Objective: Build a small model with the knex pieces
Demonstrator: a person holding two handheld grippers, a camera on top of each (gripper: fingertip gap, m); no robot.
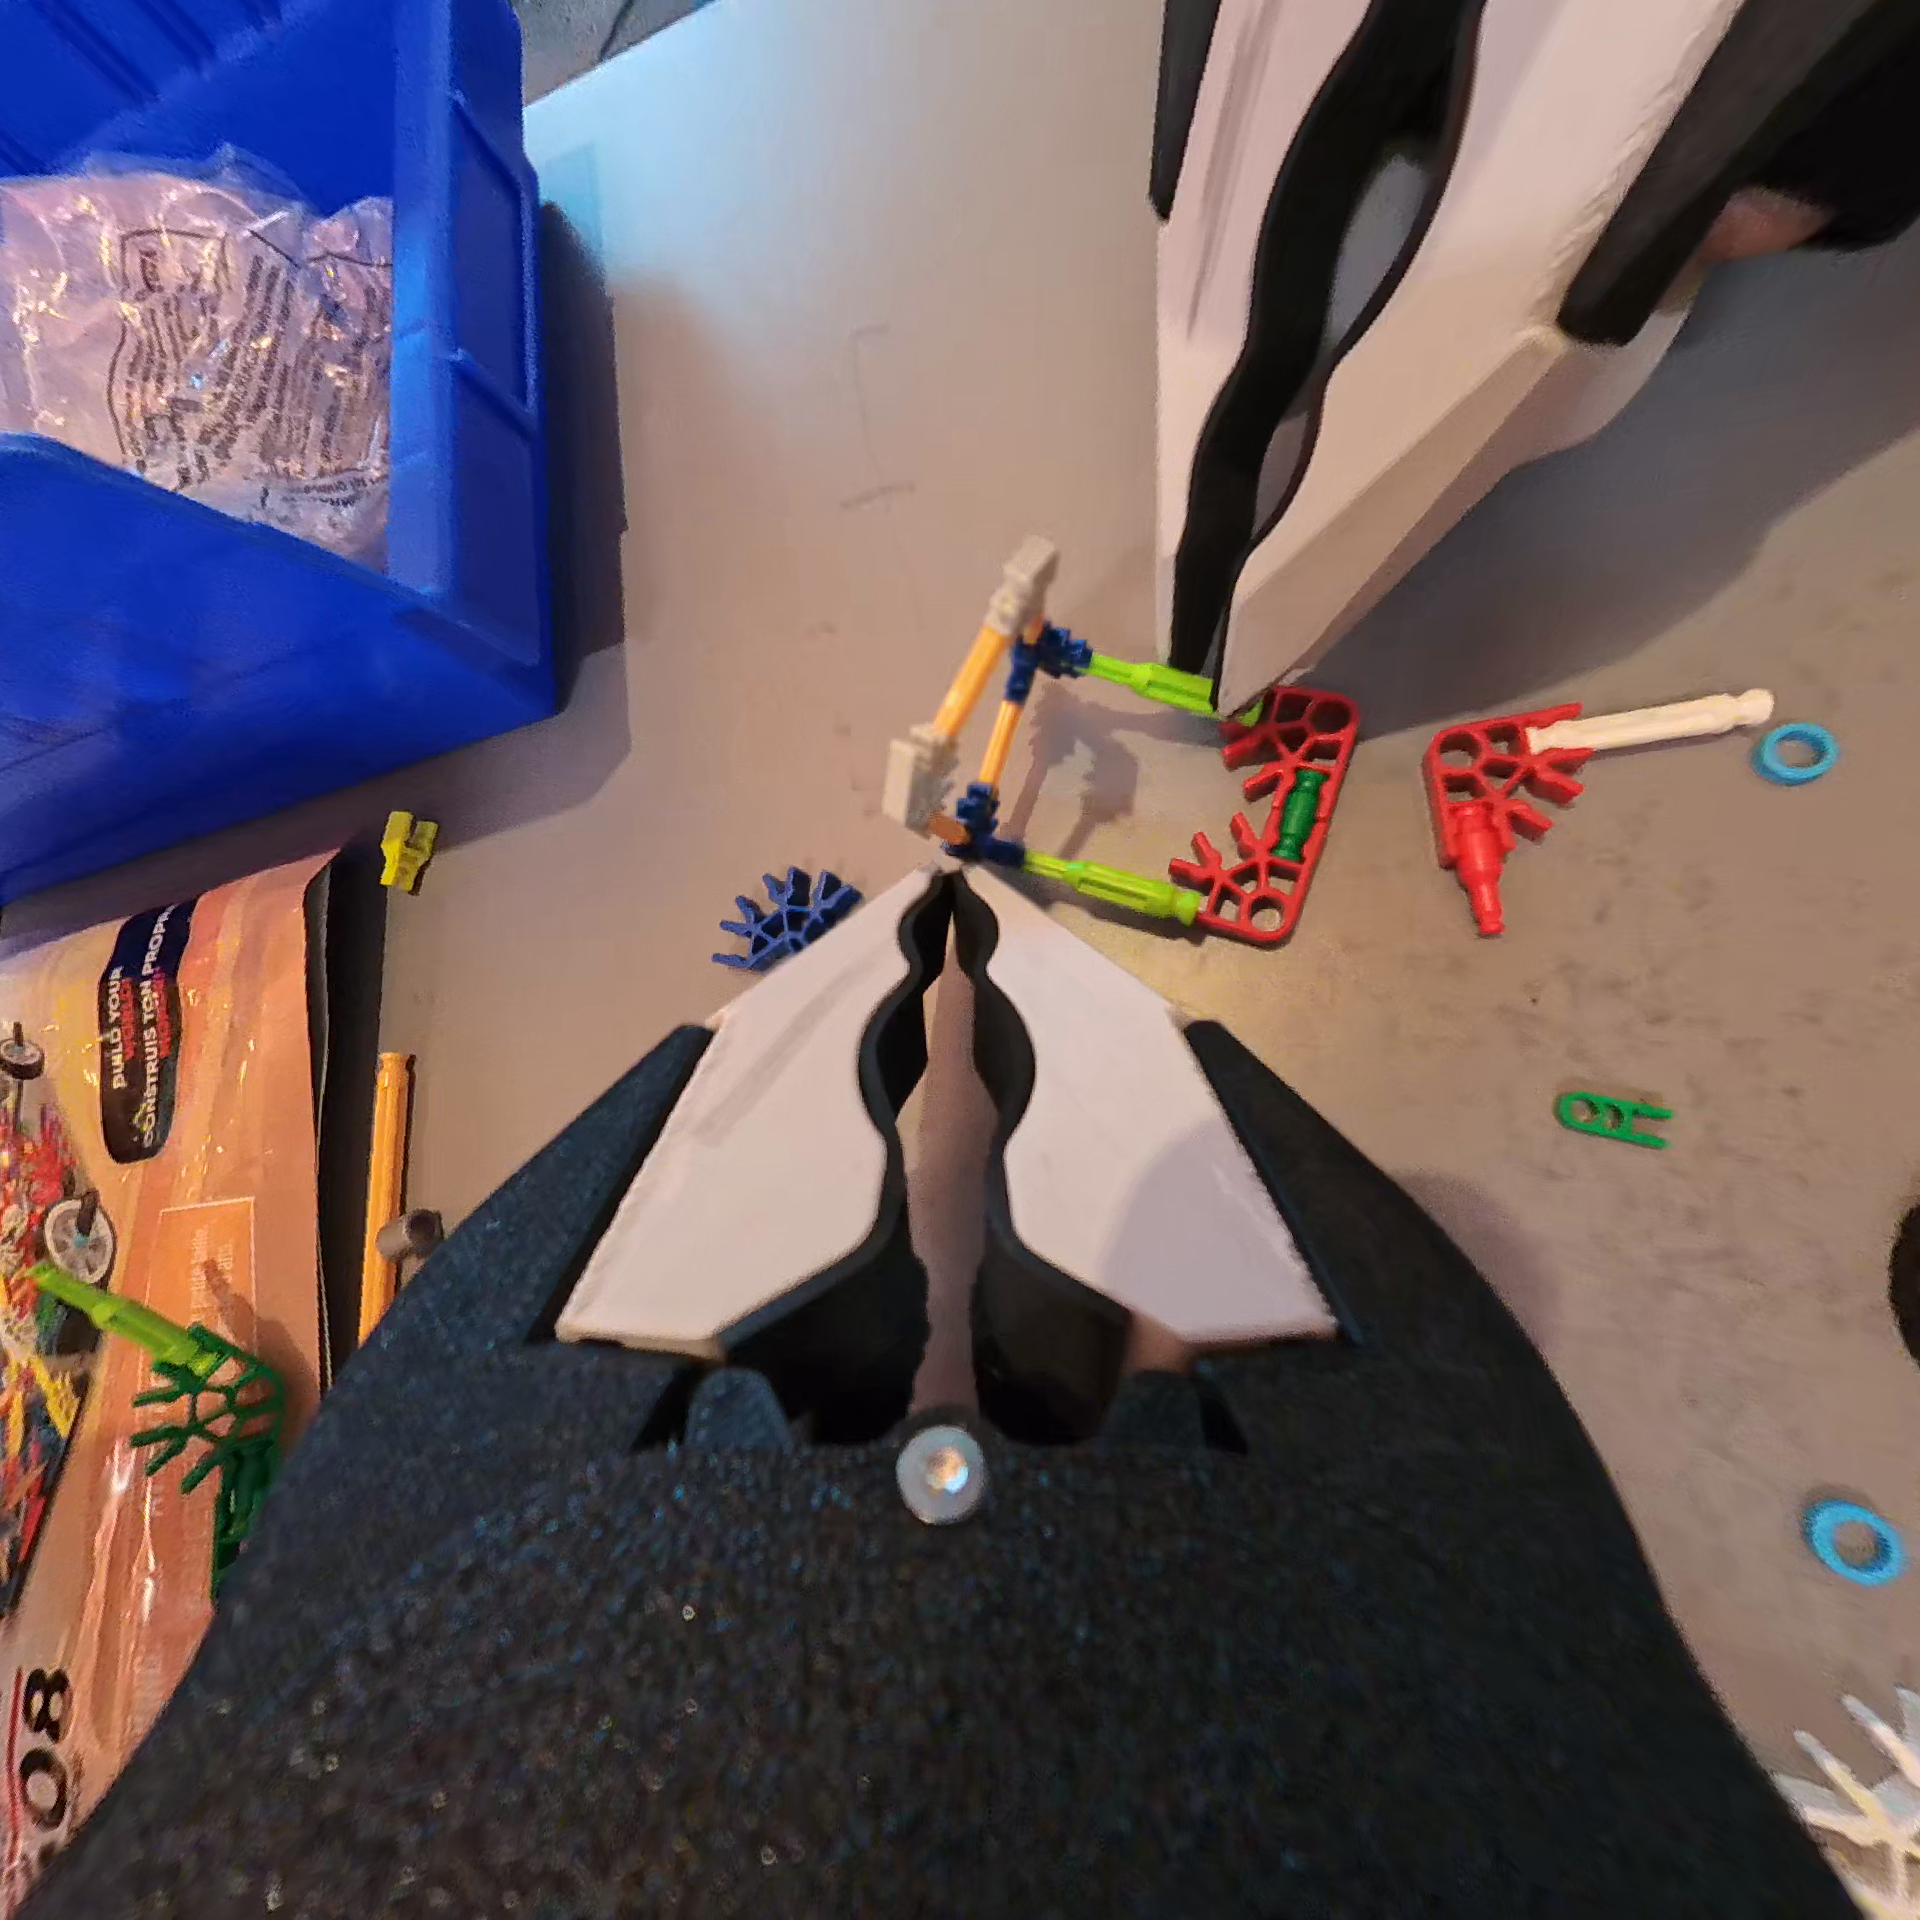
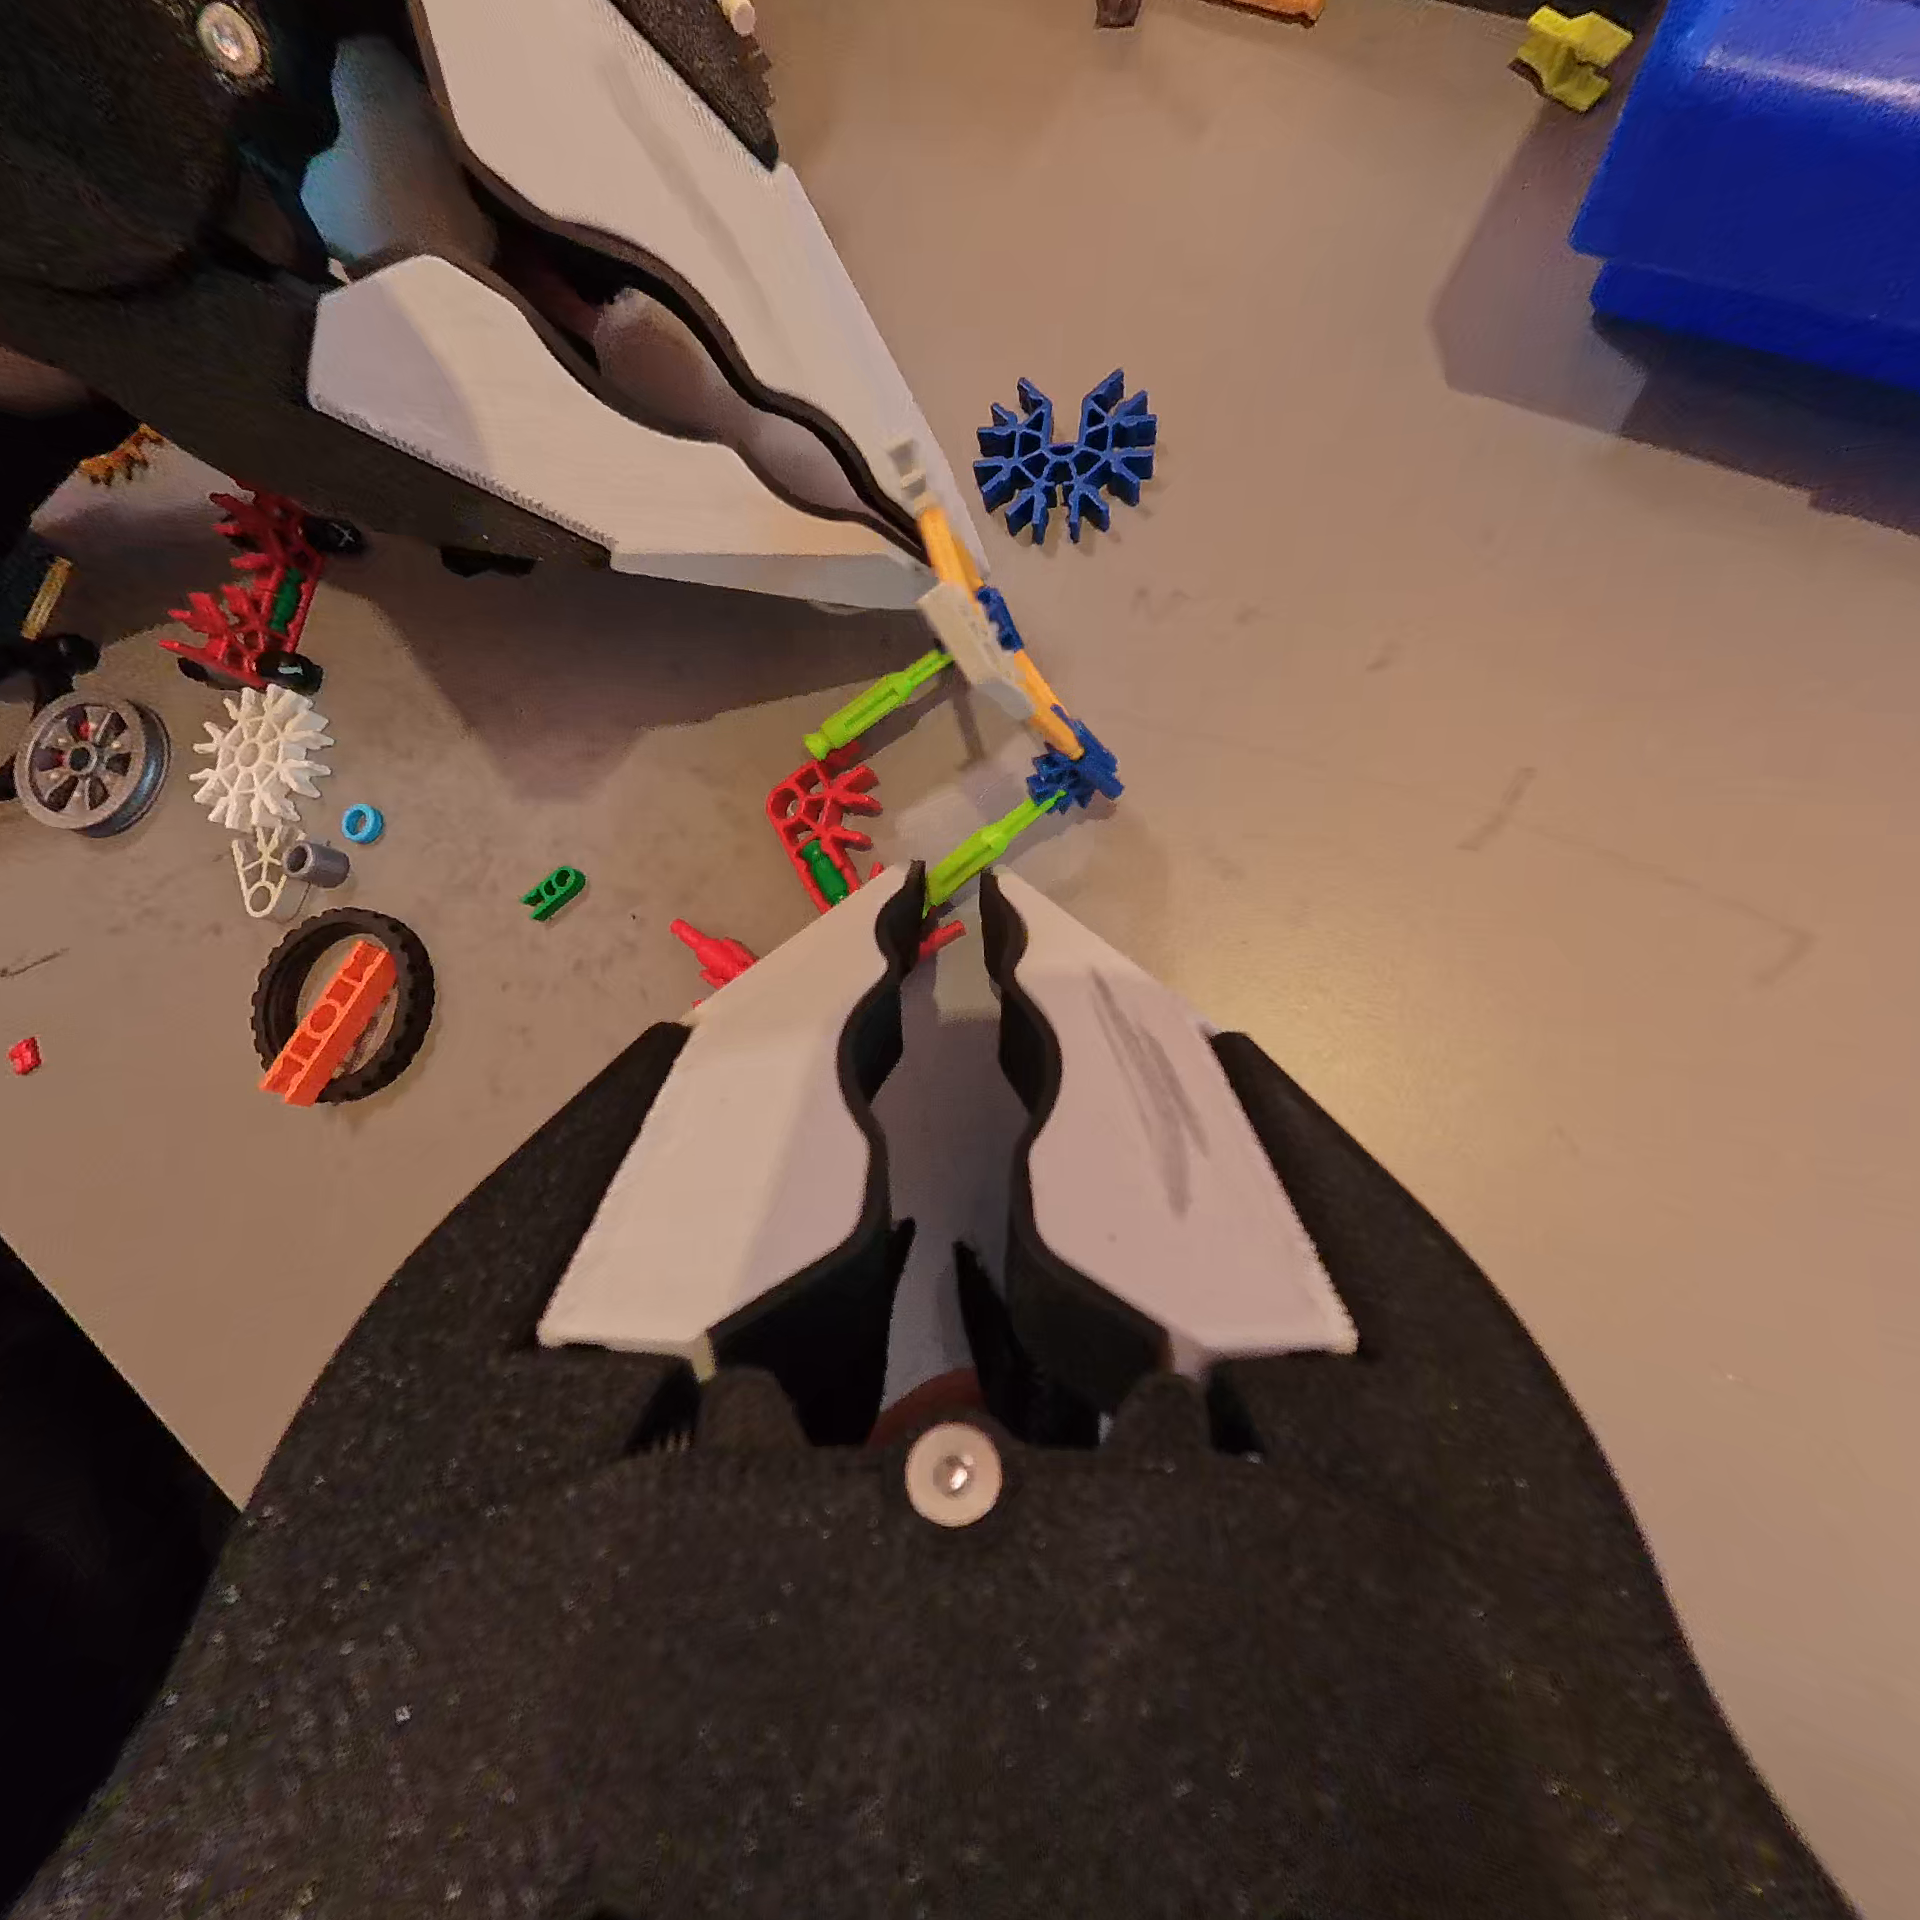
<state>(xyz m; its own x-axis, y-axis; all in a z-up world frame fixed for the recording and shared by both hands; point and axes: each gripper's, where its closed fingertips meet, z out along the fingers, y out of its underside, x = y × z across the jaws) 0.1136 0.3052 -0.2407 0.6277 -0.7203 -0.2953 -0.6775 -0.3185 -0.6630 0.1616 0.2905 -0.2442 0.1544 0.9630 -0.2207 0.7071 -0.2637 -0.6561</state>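
A small rod-and-connector frame [image 1: 1003, 727] stands on the grey table: yellow rods, grey and blue connectors, two light-green rods and red corner connectors [image 1: 1299, 727] joined by a dark green rod. My left gripper [image 1: 951, 883] is shut on the frame's near corner, on a yellow rod end by a blue connector; in the right wrist view [image 2: 920, 545] it pinches that yellow rod. My right gripper [image 2: 951, 883] is shut on a light-green rod [image 2: 987, 847]; in the left wrist view it [image 1: 1210, 696] comes in from the top right, by a red connector.
A loose blue connector [image 1: 790, 920] lies by my left fingers. A blue bin [image 1: 260, 623] with a plastic bag and a printed box [image 1: 208, 1143] stand left. A red connector with a white rod [image 1: 1496, 769], blue rings [image 1: 1792, 753], a green clip [image 1: 1610, 1117], a tyre [image 2: 343, 1003] and a white gear [image 2: 260, 753] are scattered about. The gap from one gripper's tips to the other's is roughly 6 cm.
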